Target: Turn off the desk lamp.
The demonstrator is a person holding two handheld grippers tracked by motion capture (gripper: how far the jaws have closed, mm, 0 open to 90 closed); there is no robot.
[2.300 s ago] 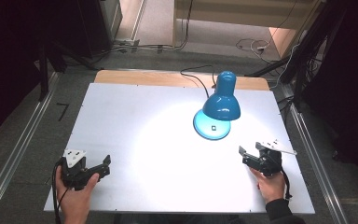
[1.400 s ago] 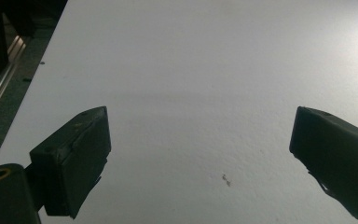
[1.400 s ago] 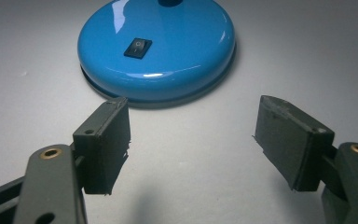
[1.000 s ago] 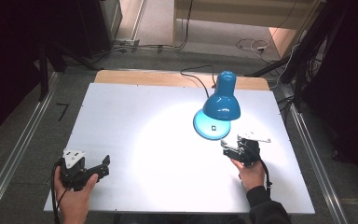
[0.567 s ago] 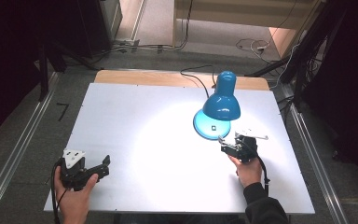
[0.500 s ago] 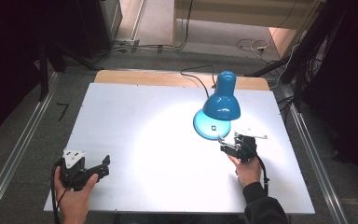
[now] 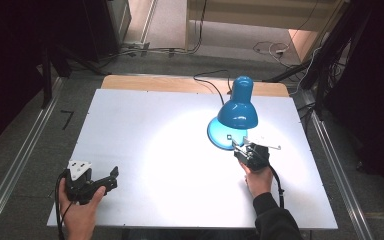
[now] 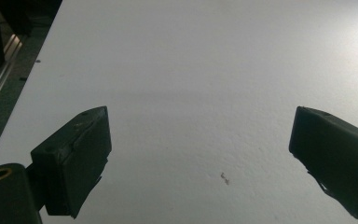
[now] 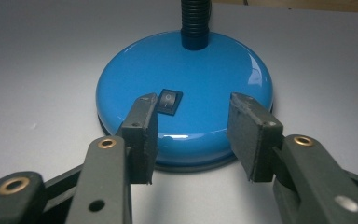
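Dark floor, rails and loose cables ring the white table (image 7: 145, 125), which carries a bright pool of light near its middle. At about two o'clock on the tabletop stands the blue desk lamp (image 7: 237, 112), lit, its shade bent over its round base (image 9: 186, 93), with its cord running off the far edge.

We hold the right gripper (image 7: 244, 151) just at the near rim of that base, at roughly five o'clock from the lamp. In the right gripper view the jaws stand half spread, having just been closing, with nothing pinched between them: the gap between the pads looks onto the base's glossy dome. The black rocker switch (image 9: 169, 101) sits at about eleven o'clock from that gap, just beside the tip of the left-hand jaw; whether that tip touches it we cannot tell.

We keep the left gripper (image 7: 105, 181) low at seven o'clock on the table, well apart from the lamp, jaws spread wide over bare white surface and holding nothing.

We judge the step in hand to be the approach to the switch, with the jaws narrowed so that one tip can serve as a pusher. The next move, as we read it, calls for a small shift to bring a jaw tip squarely over the raised end of the rocker, then a short downward press. The base is smooth and light-looking, so a sideways shove might slide it rather than click the switch.
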